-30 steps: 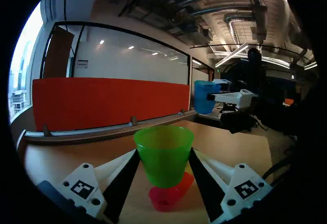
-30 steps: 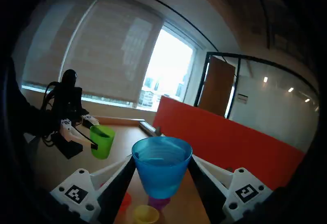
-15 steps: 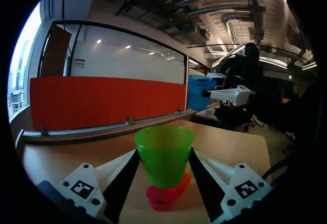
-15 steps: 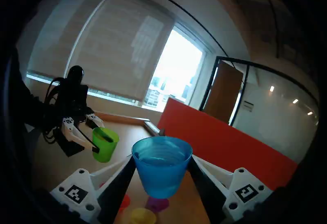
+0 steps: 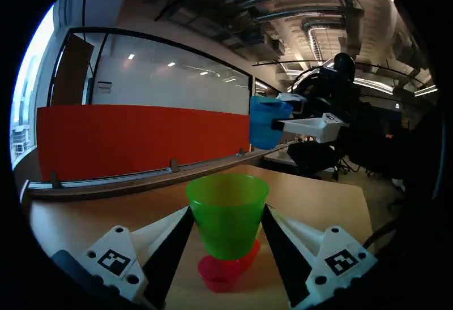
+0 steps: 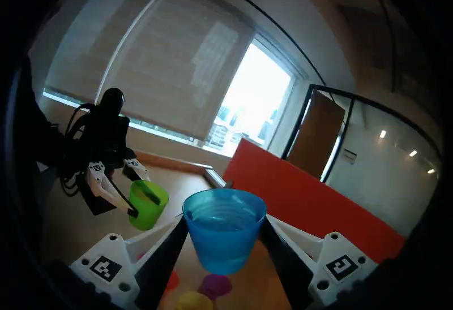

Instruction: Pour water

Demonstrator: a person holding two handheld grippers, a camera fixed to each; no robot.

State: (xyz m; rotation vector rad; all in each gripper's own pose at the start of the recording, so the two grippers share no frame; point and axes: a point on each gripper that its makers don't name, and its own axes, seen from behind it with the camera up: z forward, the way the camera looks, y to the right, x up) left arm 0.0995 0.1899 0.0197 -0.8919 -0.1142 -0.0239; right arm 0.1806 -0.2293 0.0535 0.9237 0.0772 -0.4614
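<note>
Blue cup (image 6: 225, 241), water inside, lower centre of right gripper view, clamped in right gripper (image 6: 224, 223). Likely to spill onto bench (image 5: 317, 197) if tipped now: well apart from green cup (image 5: 227, 228), itself gripped by left gripper (image 5: 226, 211). Could slip between fingers on tilt. Upright, mouth up, long axis about vertical.

Smooth plastic cups over a satiny wood-look top
The green cup (image 5: 227, 215) and blue cup (image 6: 224, 236) are thin, smooth, faintly glossy translucent plastic. The left gripper (image 5: 227, 211) and right gripper (image 6: 224, 222) have matt white plastic fingers (image 5: 317, 245) with dull black inner faces and flat printed markers (image 5: 115, 262). The table (image 5: 323, 197) has a smooth, light wood-grain finish. The red cup (image 5: 221, 271) is glossy plastic. The orange partition (image 5: 136, 140) looks matt, the ceiling ducts (image 5: 306, 13) shiny metal, the window blind (image 6: 158, 72) woven cloth
</note>
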